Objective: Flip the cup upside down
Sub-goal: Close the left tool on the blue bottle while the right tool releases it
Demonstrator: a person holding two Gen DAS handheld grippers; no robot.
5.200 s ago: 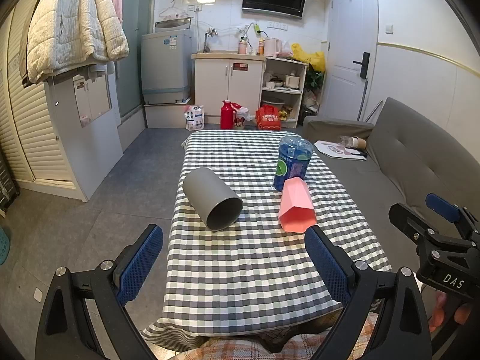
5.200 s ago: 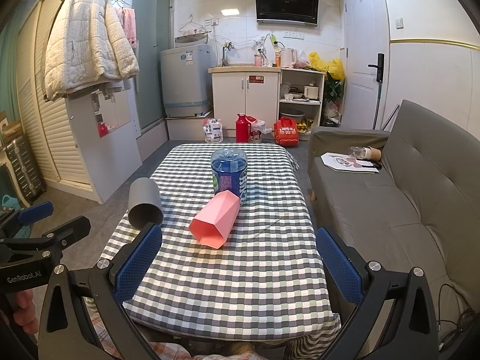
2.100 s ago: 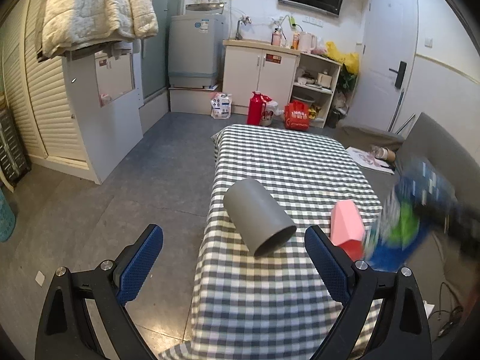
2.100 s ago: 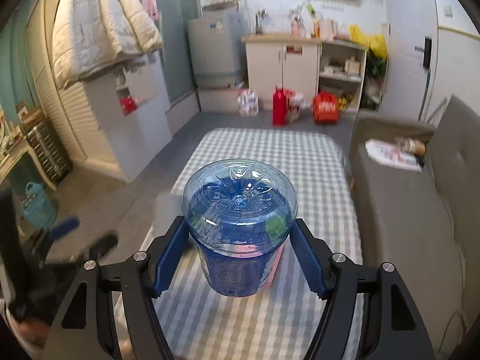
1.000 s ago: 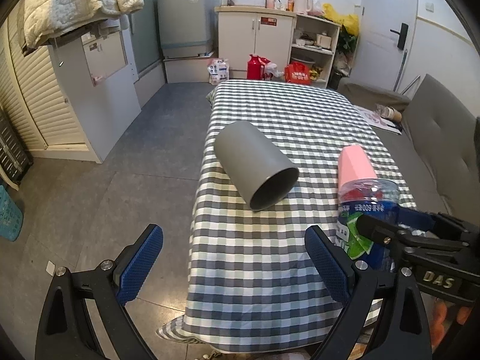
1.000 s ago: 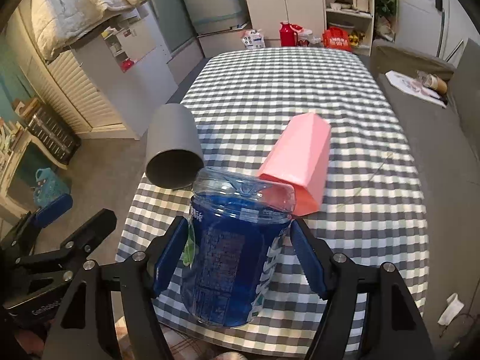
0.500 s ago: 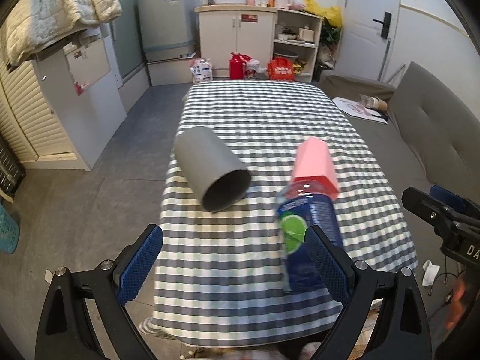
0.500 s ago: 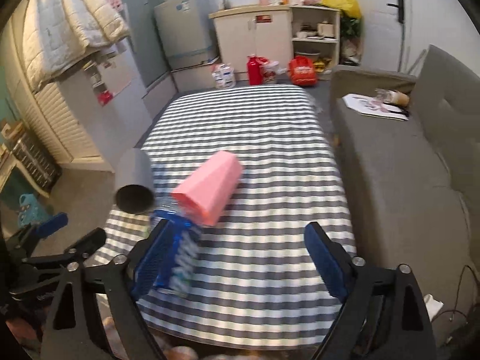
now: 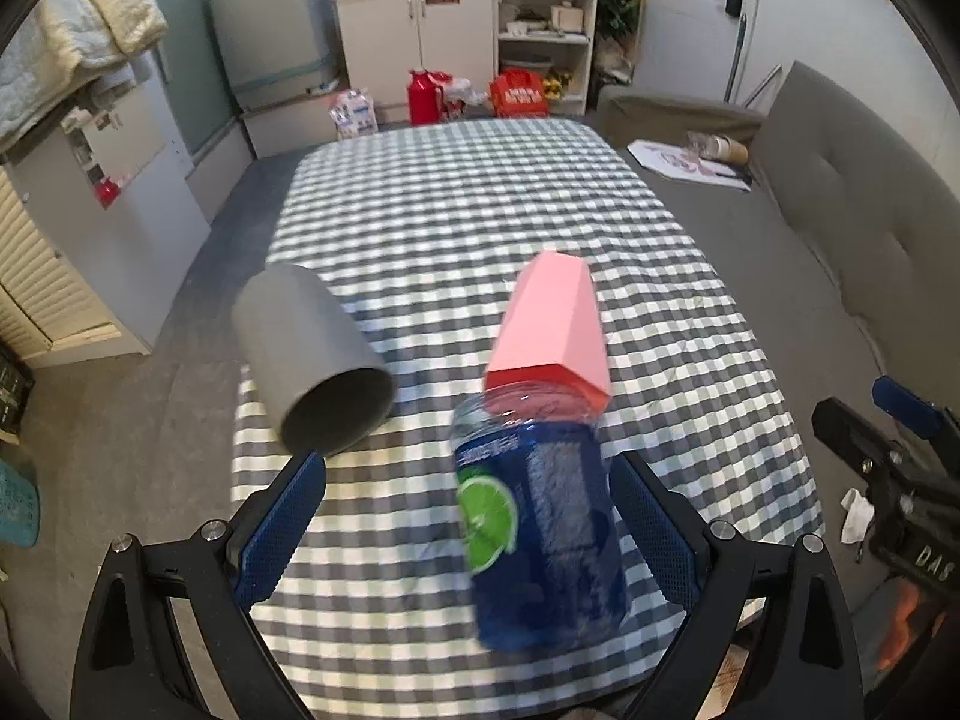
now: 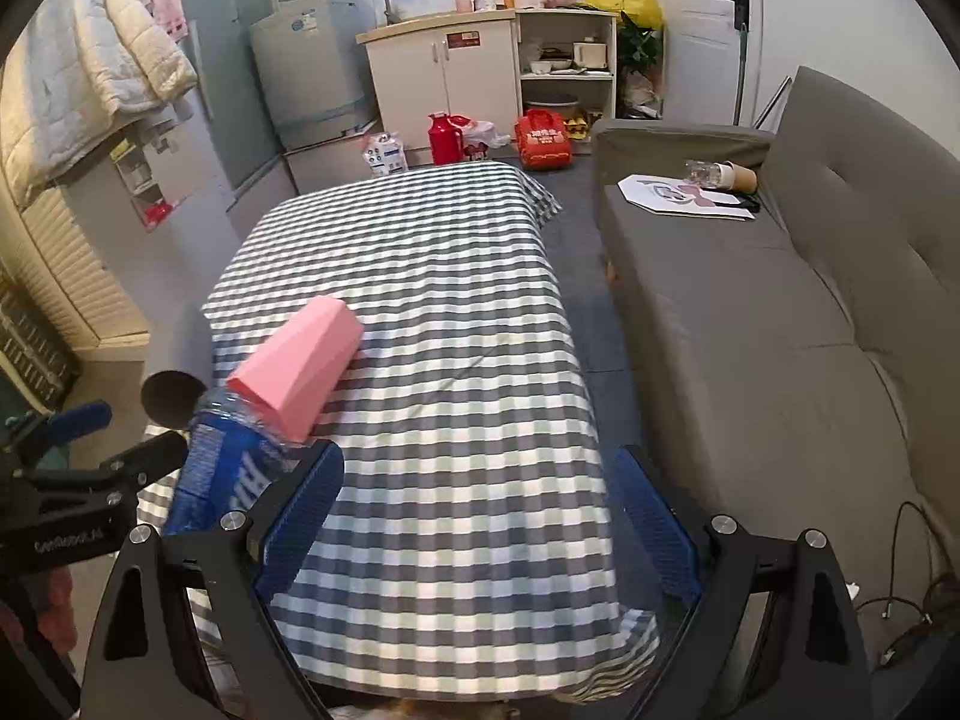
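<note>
I count three cups on the checked counter (image 9: 468, 228). The blue cup (image 9: 540, 516) stands on end in the lower middle of the left view, long axis near vertical and leaning a little left, its clear end up; blur hides which end is open. It sits between the spread fingers of my left tool (image 9: 468, 522), which is open and grips nothing. The pink cup (image 9: 552, 324) lies on its side just behind it, and the gray cup (image 9: 309, 354) lies at centre left, mouth toward me. My right tool (image 10: 480, 510) gapes empty at lower centre of its view.
</note>
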